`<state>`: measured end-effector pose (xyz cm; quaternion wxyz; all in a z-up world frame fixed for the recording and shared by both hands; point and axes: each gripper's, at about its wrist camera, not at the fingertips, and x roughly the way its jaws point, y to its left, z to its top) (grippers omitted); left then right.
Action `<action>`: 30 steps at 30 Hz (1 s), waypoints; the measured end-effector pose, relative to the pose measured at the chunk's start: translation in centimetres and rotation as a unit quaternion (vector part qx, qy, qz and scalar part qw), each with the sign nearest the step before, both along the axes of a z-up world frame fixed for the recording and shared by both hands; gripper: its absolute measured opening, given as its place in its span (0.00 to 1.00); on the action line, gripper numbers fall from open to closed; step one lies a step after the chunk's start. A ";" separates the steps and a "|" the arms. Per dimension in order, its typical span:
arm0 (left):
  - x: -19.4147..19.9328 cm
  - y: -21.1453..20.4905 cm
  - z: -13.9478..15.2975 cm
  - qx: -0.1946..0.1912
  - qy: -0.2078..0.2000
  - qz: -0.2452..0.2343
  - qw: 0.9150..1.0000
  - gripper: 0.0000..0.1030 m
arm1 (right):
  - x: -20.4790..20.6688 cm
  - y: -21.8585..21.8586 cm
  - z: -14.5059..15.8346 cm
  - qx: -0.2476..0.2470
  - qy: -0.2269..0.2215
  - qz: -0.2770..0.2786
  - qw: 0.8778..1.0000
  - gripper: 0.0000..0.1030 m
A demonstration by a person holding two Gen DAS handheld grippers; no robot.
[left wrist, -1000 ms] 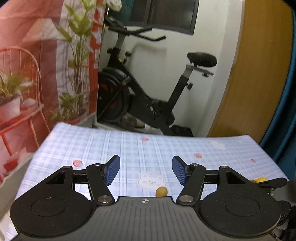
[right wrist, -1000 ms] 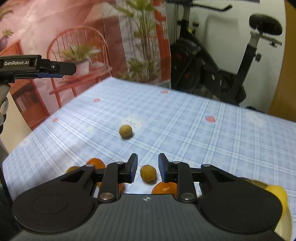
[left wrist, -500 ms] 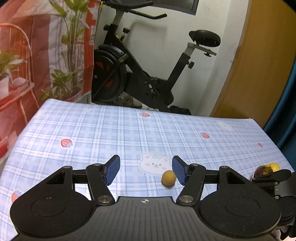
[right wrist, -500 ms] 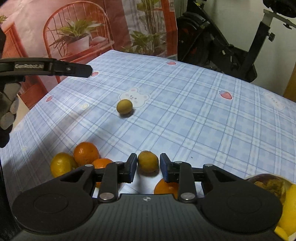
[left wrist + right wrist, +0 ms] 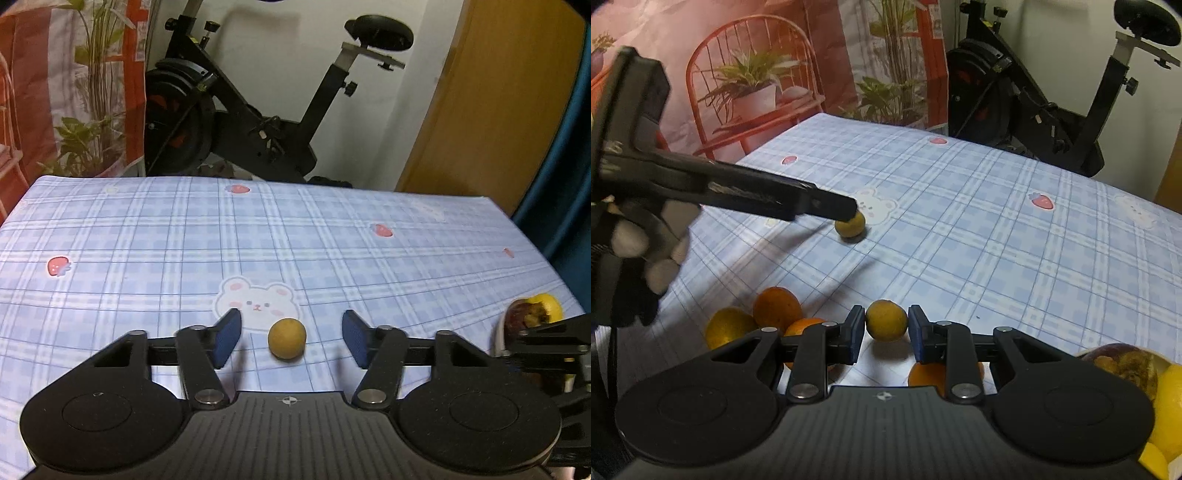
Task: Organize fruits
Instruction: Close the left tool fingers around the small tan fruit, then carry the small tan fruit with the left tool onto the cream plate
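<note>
- Blue checked tablecloth (image 5: 155,236) with strawberry and bear prints covers the table; an exercise bike (image 5: 236,110) stands behind it against a white wall.
- Left gripper (image 5: 291,338) straddles a small yellow-brown fruit (image 5: 287,338) that sits on the cloth just below the bear print (image 5: 256,302). Its jaws are closing, the fruit lies between them, and both blue pads stand clear of it with cloth showing on either side.
- From the right wrist view, that same fruit (image 5: 850,224) sits at the tip of the left gripper (image 5: 846,210), well apart from the other fruit.
- Right gripper (image 5: 886,328) has its pads pressed against a second small yellow-brown fruit (image 5: 885,325), pinching it above the cloth.
- Near the table's front edge lies a cluster of oranges (image 5: 775,306), and a dish of mixed fruit (image 5: 1123,365) with something yellow shows at the right; my guess is that these are the sorting spots.
- To do this step well, I would keep the left jaws level with the fruit's widest part, so that the pads meet its sides and not its top.
- A round fruit can roll or squirt out, so closing should be slow and centred; the gap looks a bit wider on the right pad's side.
- Lift only once both pads visibly touch, and hold the right hand quiet so its fruit does not slip.
</note>
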<state>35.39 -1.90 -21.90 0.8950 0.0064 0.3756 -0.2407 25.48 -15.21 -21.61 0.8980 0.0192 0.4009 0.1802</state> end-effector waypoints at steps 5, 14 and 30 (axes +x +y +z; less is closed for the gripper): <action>0.5 -0.4 -1.0 0.010 0.015 0.006 1.000 0.48 | -0.4 -0.3 0.3 0.011 -0.007 -0.012 1.000 0.27; 0.5 -0.3 -1.1 0.017 0.012 0.003 1.000 0.26 | -0.9 -0.8 0.5 0.019 -0.010 -0.024 1.000 0.27; -6.6 -4.4 5.7 -0.008 -0.044 -0.062 0.997 0.26 | -6.8 -4.7 2.6 0.042 -0.061 -0.088 0.993 0.27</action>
